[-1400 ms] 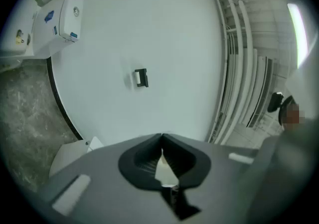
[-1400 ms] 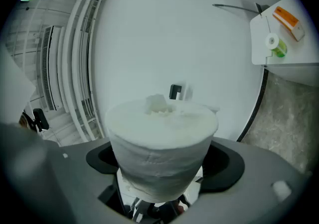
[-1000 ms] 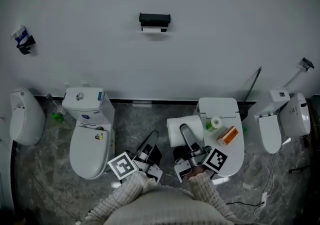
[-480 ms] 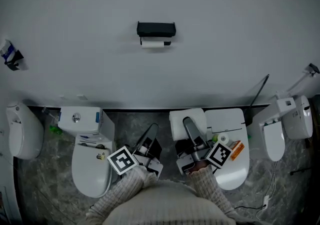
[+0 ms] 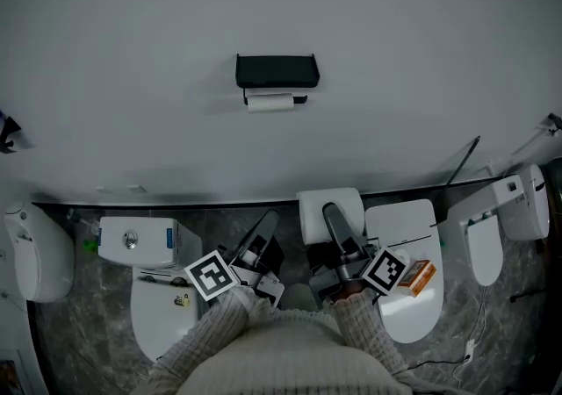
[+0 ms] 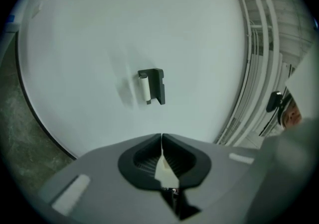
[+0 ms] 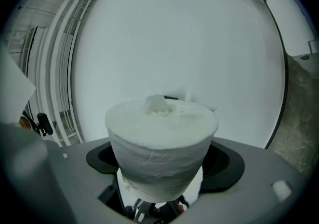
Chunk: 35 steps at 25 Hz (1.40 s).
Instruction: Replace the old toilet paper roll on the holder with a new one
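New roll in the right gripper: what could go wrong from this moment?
The old roll is on the holder; pushing the new roll against it may knock one down.
The left gripper is shut and empty; it must open to remove the old roll.
The right gripper pinches soft paper, which may slip.

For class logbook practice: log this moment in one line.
right gripper: shut on new roll | left gripper: shut, empty | holder: old roll mounted

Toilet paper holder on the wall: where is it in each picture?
Head view: holder high on the wall, middle.
Left gripper view: centre, sideways, above the shut left claw.
Right gripper view: almost all hidden behind the new roll.
Shared landmark: dark strip where wall meets floor.
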Available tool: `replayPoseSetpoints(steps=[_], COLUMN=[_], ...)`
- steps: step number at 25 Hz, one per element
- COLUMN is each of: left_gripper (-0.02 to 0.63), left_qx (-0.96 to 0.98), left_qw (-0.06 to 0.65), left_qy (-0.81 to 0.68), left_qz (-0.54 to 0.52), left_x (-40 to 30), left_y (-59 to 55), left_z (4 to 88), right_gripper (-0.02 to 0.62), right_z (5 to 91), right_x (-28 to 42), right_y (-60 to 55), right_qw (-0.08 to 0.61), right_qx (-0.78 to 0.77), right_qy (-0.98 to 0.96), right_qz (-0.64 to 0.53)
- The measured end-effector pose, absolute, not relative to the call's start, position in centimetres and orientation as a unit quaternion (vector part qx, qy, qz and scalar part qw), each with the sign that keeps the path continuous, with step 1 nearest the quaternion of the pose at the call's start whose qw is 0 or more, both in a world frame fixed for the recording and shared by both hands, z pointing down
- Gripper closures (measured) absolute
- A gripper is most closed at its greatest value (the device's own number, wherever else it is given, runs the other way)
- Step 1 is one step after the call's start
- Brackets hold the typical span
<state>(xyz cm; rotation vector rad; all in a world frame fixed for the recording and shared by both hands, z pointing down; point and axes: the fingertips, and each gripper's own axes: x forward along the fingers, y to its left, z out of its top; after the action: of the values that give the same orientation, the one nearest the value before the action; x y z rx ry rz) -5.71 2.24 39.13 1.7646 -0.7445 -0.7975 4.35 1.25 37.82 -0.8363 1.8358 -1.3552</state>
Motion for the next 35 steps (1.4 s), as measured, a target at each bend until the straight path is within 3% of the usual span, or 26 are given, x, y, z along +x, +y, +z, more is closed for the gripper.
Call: replayPoseSetpoints(steps=[12, 35], left_gripper=[0.611, 0.603], left_qx=[0.716, 0.693], left_qw=[0.519, 0.472], left_qy=[-0.328, -0.371], left_qz=[-0.331, -0.399], left_x=[-5.5, -6.4], left_y=[-5.3, -14.8], left_z=[40.4, 38.9], right_gripper=[0.148, 0.149], right_z=[39.4, 39.2], right_x=[4.6, 4.9], right_y=[-5.9, -15.4], right_qw=[0.326, 0.301], right_qx=[-0.323, -0.275], right_qy=[0.706, 0.722], right_qz=[-0.539, -0.559])
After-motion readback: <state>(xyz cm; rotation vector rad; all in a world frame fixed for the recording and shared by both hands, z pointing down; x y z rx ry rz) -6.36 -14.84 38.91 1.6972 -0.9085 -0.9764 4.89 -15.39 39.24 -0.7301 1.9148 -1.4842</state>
